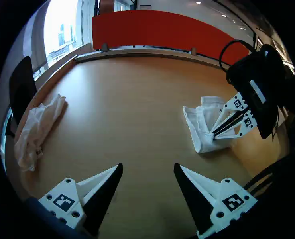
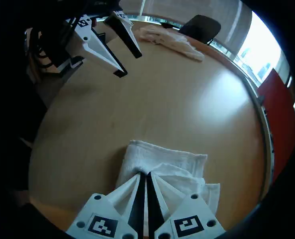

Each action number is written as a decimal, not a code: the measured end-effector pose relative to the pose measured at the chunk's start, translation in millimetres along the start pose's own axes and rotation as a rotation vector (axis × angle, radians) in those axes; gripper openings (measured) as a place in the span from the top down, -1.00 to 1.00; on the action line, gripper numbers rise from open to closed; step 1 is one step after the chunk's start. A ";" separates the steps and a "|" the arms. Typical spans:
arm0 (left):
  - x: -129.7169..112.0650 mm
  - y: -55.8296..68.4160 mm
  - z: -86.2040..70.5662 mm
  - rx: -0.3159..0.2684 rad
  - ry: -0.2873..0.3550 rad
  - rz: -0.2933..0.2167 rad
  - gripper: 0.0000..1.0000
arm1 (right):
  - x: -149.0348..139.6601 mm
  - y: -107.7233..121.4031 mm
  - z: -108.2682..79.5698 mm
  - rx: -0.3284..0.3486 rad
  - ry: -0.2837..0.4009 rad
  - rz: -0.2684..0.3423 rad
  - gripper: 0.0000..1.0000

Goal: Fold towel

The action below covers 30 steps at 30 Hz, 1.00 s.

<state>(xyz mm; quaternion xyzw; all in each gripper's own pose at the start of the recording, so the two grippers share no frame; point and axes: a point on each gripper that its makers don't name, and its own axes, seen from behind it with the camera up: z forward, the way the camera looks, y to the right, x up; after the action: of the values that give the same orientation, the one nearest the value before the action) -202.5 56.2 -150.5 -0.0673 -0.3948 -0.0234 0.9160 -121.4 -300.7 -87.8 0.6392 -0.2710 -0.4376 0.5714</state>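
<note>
We see our right gripper (image 2: 144, 175) pinching the near edge of the soft white terry towel (image 2: 163, 159), a thick folded rectangle lying long across its line on the smooth wooden table (image 2: 147, 91), while our left gripper (image 1: 147, 169) hangs spread, well apart, the towel to its right.

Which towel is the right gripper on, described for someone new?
On the wooden table edged by the red partition, look away from the black chair. The folded towel lies flat there, pinched by the right gripper; the other towel, by the chair, is a crumpled heap.
</note>
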 end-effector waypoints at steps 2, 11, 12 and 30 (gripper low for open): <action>-0.7 -0.1 -0.1 -0.001 0.000 -0.001 -0.90 | -1.5 -0.7 2.4 -0.001 0.007 0.017 0.94; 1.2 -0.6 -1.4 -0.002 0.004 0.007 -0.90 | -0.2 3.9 -2.1 -0.035 0.033 0.045 0.58; 1.4 -0.9 -1.6 -0.002 0.004 0.008 -0.90 | 0.1 4.3 -3.4 -0.039 0.035 0.045 0.53; 5.7 -6.5 -6.9 0.004 0.020 0.002 -0.90 | -1.1 6.6 -41.5 -0.139 0.096 0.179 -0.89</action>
<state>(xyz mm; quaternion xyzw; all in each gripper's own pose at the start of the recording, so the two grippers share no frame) -194.2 48.9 -150.3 -0.0656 -0.3855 -0.0224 0.9201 -84.8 -280.6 -82.7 0.5916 -0.2684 -0.3714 0.6633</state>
